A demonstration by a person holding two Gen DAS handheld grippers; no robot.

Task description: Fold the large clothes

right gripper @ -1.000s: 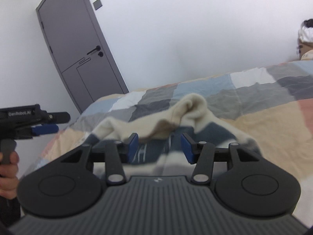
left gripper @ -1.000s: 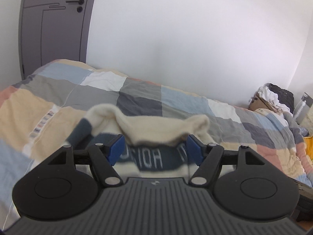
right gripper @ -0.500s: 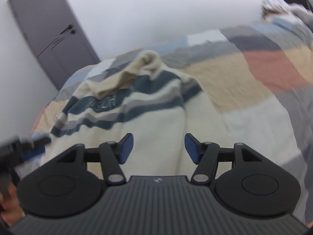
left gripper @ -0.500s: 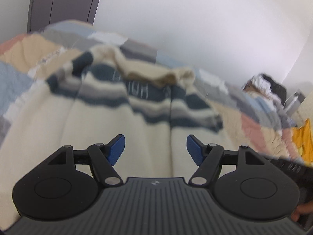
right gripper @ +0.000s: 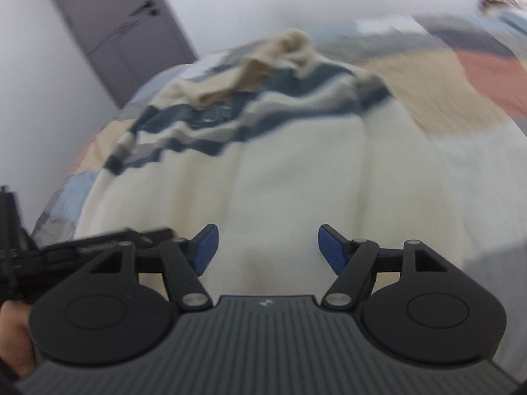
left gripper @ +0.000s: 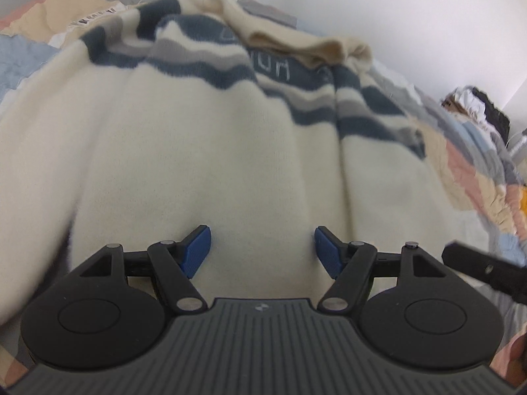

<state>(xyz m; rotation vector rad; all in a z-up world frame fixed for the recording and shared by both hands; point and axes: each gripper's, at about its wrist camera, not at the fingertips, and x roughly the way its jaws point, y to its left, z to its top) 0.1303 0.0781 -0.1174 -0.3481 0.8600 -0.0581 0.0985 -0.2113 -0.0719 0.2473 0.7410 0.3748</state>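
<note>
White walls and a grey door back a bed with a patchwork quilt in blue, grey, tan and pink blocks. Cream sweater with navy and grey stripes lies spread across the quilt, its hood bunched at the far end, plain lower body nearest both cameras. Clothes pile sits at far right of bed. Left gripper hangs over the cream body, jaws wide apart, nothing between the blue pads. Right gripper just beside it, jaws have just been opening, likewise holding nothing.
</note>
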